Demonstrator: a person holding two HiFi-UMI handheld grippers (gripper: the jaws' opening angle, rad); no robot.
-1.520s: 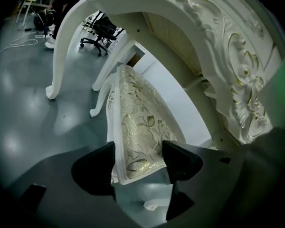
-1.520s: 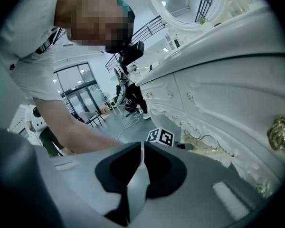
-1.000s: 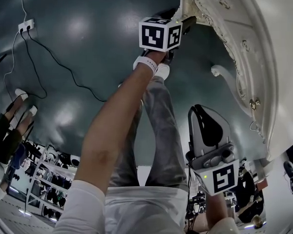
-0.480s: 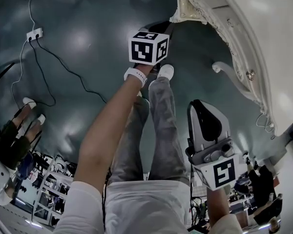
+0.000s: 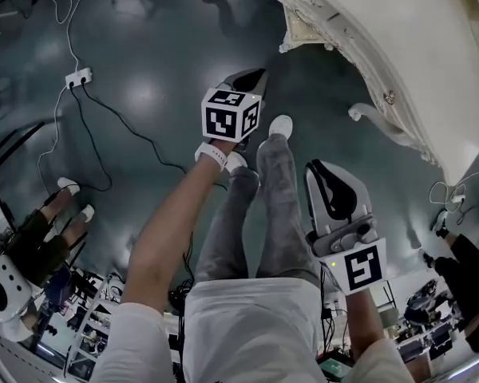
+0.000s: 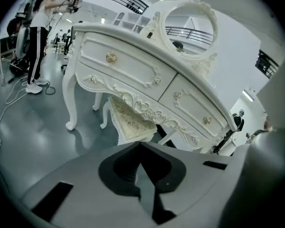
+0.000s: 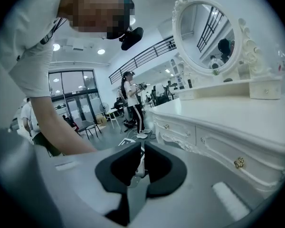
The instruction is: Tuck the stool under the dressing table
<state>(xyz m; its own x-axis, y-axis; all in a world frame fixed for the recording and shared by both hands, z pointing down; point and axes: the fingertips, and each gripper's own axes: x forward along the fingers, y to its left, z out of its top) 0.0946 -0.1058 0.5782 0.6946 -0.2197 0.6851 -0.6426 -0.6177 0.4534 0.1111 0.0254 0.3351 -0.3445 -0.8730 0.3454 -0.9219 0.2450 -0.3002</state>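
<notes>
The white carved dressing table point(image 6: 133, 70) fills the left gripper view, and its cream stool point(image 6: 132, 122) stands tucked between the legs beneath the drawers. In the head view the table point(image 5: 399, 46) curves across the top right, with the stool's point(image 5: 303, 24) edge showing under it. My left gripper point(image 5: 255, 76) hangs shut and empty over the dark floor, short of the table; its jaws point(image 6: 140, 144) meet at the tips. My right gripper point(image 5: 321, 170) is lower right, beside the table's front, shut with nothing held point(image 7: 143, 143).
A curved table leg point(image 5: 375, 122) stands right of my feet point(image 5: 279, 126). A power strip point(image 5: 78, 78) with a black cable lies on the floor at left. Another person point(image 5: 32, 242) sits at the left edge. The oval mirror point(image 7: 209, 37) stands on the tabletop.
Both grippers have risen and drawn back from the table. The left one left the table's underside and now hangs over open floor. More of the table and floor shows.
</notes>
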